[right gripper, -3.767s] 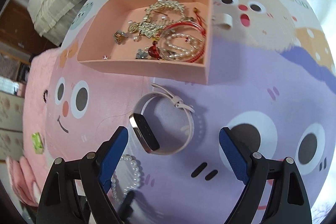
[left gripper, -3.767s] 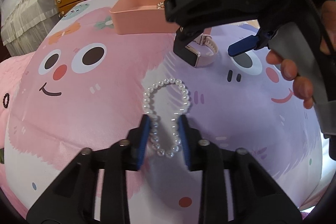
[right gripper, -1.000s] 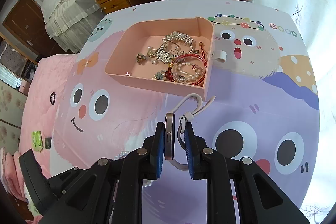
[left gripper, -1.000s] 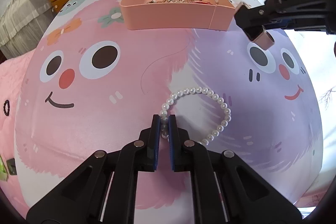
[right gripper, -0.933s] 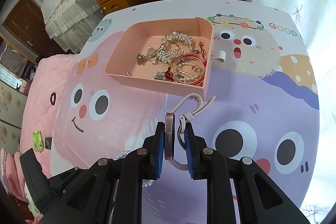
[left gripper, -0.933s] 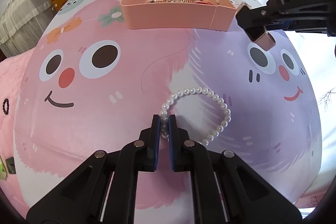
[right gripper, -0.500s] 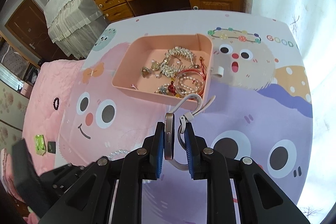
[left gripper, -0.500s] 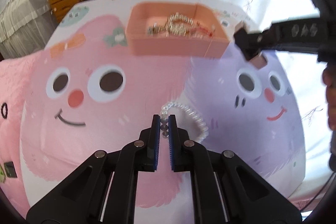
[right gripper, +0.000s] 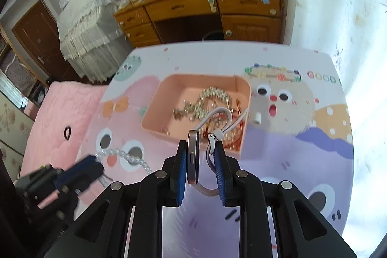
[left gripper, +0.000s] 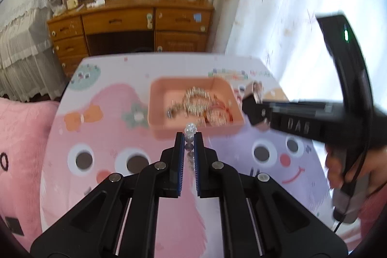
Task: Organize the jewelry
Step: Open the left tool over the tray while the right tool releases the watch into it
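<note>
My left gripper (left gripper: 188, 137) is shut on a white pearl bracelet (left gripper: 190, 131), which hangs clear of the cartoon tablecloth. In the right wrist view that bracelet (right gripper: 125, 156) dangles from the left gripper (right gripper: 96, 161) at lower left. My right gripper (right gripper: 199, 149) holds a rose-gold watch (right gripper: 193, 156) with a pale strap upright between its pads, and its jaws are opening slightly. Just beyond both grippers sits the pink tray (right gripper: 154, 113), holding tangled gold chains, a red bangle and pearls. The tray (left gripper: 154, 110) looks blurred in the left wrist view, with the right gripper (left gripper: 251, 100) at its right edge.
A wooden desk with drawers (left gripper: 130, 21) stands beyond the table's far edge, and a pale curtain (left gripper: 278, 16) hangs to the right. A small white loop (right gripper: 258, 117) lies right of the tray. A pink bedcover (right gripper: 60, 108) with a black ring (right gripper: 67, 132) lies left.
Both grippers have risen above the table. The pearl bracelet has left the cloth and now hangs from the left gripper. The tray has come closer under both grippers.
</note>
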Action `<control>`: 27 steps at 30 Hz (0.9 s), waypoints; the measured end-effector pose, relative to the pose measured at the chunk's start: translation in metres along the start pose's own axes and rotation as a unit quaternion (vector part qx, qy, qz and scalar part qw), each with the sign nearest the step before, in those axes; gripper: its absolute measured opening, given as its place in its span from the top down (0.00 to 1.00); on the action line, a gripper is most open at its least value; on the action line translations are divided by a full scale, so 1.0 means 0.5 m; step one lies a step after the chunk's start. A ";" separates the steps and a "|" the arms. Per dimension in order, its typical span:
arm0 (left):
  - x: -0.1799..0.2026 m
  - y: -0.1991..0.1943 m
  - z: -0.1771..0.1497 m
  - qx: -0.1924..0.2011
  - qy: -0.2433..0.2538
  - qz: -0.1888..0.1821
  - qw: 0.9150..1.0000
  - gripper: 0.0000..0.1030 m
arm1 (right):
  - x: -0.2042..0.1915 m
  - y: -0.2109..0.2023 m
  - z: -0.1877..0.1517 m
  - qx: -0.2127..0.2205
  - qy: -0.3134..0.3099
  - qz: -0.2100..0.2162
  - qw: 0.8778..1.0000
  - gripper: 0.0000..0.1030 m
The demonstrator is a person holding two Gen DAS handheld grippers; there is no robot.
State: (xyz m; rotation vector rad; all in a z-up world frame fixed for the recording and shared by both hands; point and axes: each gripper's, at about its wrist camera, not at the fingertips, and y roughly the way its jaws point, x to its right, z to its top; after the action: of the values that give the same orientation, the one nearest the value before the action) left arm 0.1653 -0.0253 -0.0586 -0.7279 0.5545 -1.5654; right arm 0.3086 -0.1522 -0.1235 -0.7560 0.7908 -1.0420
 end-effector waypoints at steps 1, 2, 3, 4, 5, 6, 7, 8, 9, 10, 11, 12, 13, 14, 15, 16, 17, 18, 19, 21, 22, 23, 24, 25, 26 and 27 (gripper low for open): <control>-0.004 -0.003 0.011 0.009 0.000 -0.002 1.000 0.95 | 0.000 0.000 0.002 0.008 0.004 0.000 1.000 0.78; -0.007 -0.005 0.022 0.017 0.000 -0.004 1.000 0.95 | 0.000 0.000 0.005 0.014 0.007 0.001 1.000 0.77; -0.012 -0.007 0.037 0.026 0.001 -0.007 1.000 0.95 | 0.000 0.000 0.008 0.023 0.011 0.001 1.000 0.77; -0.015 -0.006 0.048 0.032 0.003 -0.007 0.999 0.95 | 0.000 0.001 0.011 0.033 0.014 0.000 0.999 0.77; -0.017 -0.005 0.058 0.037 0.004 -0.008 0.999 0.95 | 0.000 0.002 0.014 0.040 0.014 0.000 0.999 0.77; -0.021 0.000 0.074 0.044 0.004 -0.011 0.999 0.95 | -0.001 0.002 0.016 0.050 0.016 -0.001 0.999 0.77; -0.024 0.004 0.085 0.047 0.003 -0.016 0.999 0.95 | -0.002 0.003 0.018 0.059 0.016 -0.001 0.998 0.77; -0.025 0.011 0.094 0.050 0.002 -0.020 0.999 0.95 | -0.004 0.004 0.020 0.069 0.016 -0.001 0.997 0.77; -0.027 0.017 0.104 0.053 0.001 -0.025 0.998 0.95 | -0.005 0.007 0.022 0.077 0.015 -0.004 0.997 0.77; -0.029 0.025 0.113 0.053 0.001 -0.031 0.998 0.95 | -0.007 0.009 0.025 0.085 0.015 -0.006 0.996 0.76; -0.032 0.035 0.122 0.053 0.002 -0.034 0.998 0.95 | -0.010 0.011 0.027 0.092 0.015 -0.009 0.996 0.76; -0.034 0.045 0.131 0.054 0.003 -0.037 0.998 0.95 | -0.012 0.014 0.030 0.101 0.016 -0.014 0.995 0.75; -0.036 0.053 0.137 0.054 0.002 -0.040 0.998 0.95 | -0.014 0.016 0.033 0.106 0.018 -0.018 0.994 0.74; -0.038 0.060 0.143 0.054 0.001 -0.044 0.998 0.95 | -0.015 0.019 0.036 0.110 0.020 -0.020 0.994 0.71; -0.044 0.071 0.151 0.054 -0.002 -0.054 0.997 0.95 | -0.016 0.023 0.038 0.116 0.025 -0.024 0.993 0.67; -0.049 0.078 0.157 0.051 -0.006 -0.062 0.997 0.95 | -0.017 0.027 0.040 0.118 0.028 -0.025 0.992 0.55; -0.056 0.091 0.165 0.043 -0.011 -0.072 0.996 0.95 | -0.018 0.034 0.042 0.117 0.032 -0.034 0.992 0.38; -0.060 0.101 0.169 0.033 -0.013 -0.078 0.996 0.93 | -0.018 0.039 0.043 0.115 0.037 -0.044 0.992 0.31; -0.066 0.116 0.173 0.015 -0.013 -0.081 0.996 0.91 | -0.018 0.043 0.043 0.115 0.044 -0.058 0.991 0.21; -0.080 0.138 0.175 -0.010 -0.009 -0.070 0.997 0.58 | -0.016 0.041 0.039 0.129 0.057 -0.078 0.987 0.20; -0.089 0.144 0.173 -0.011 -0.008 -0.068 0.998 0.47 | -0.014 0.039 0.035 0.134 0.064 -0.085 0.985 0.19; -0.100 0.145 0.172 -0.008 -0.007 -0.067 0.998 0.35 | -0.012 0.038 0.030 0.135 0.069 -0.090 0.984 0.16; -0.114 0.146 0.166 -0.005 -0.008 -0.069 0.998 0.35 | -0.011 0.039 0.024 0.136 0.076 -0.099 0.983 0.15; -0.124 0.148 0.164 -0.009 -0.007 -0.071 0.997 0.35 | -0.009 0.039 0.017 0.135 0.081 -0.107 0.982 0.14; -0.134 0.152 0.159 -0.016 -0.004 -0.070 0.997 0.34 | -0.005 0.039 0.010 0.133 0.084 -0.111 0.981 0.13; -0.147 0.157 0.149 -0.029 0.001 -0.063 0.998 0.34 | -0.004 0.039 0.000 0.129 0.090 -0.117 0.981 0.13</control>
State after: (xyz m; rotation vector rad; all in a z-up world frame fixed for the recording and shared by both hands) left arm 0.2760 0.0424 -0.0737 -0.8182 0.5678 -1.6722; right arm 0.3168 -0.1443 -0.1397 -0.5462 0.7126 -1.4094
